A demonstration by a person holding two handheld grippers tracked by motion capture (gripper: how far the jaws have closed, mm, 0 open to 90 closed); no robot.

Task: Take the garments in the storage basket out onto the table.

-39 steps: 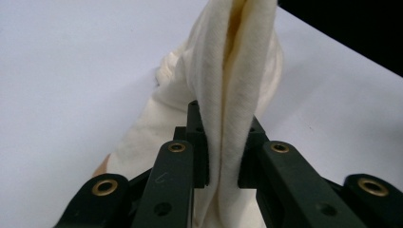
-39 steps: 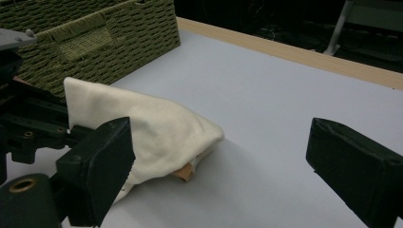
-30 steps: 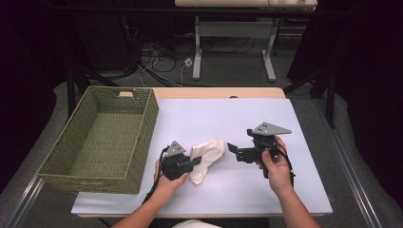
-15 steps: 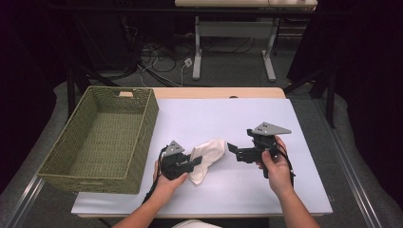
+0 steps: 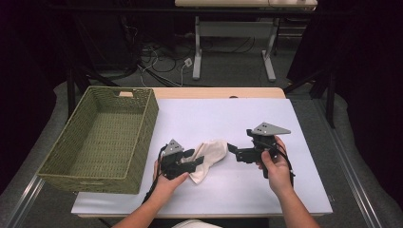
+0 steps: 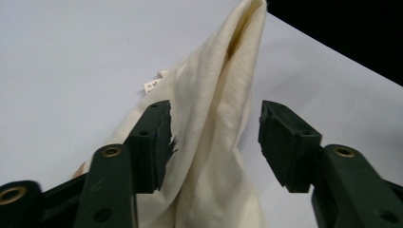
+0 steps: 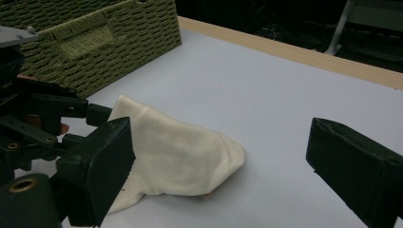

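A cream cloth (image 5: 209, 154) lies crumpled on the white table top (image 5: 228, 118), between my two grippers. My left gripper (image 5: 196, 160) lies low at the cloth's left end. In the left gripper view its jaws (image 6: 214, 128) have just been opening and stand apart, with a raised fold of the cloth (image 6: 223, 85) between them and unpinched. My right gripper (image 5: 233, 148) hovers just right of the cloth, apart from it. Its jaws (image 7: 221, 137) stand wide open and point at the cloth (image 7: 176, 156) and at the left gripper (image 7: 88, 126) beyond.
A green woven basket (image 5: 147, 128) stands at the table's left, close to the left hand, with nothing showing inside; its wall (image 7: 95, 42) rises behind the left gripper. The table's wooden far edge (image 5: 223, 92) runs behind. Bare white surface lies beyond and to the right.
The left gripper's jaws have spread apart around the cloth fold. Both hands and the cloth stay where they were.
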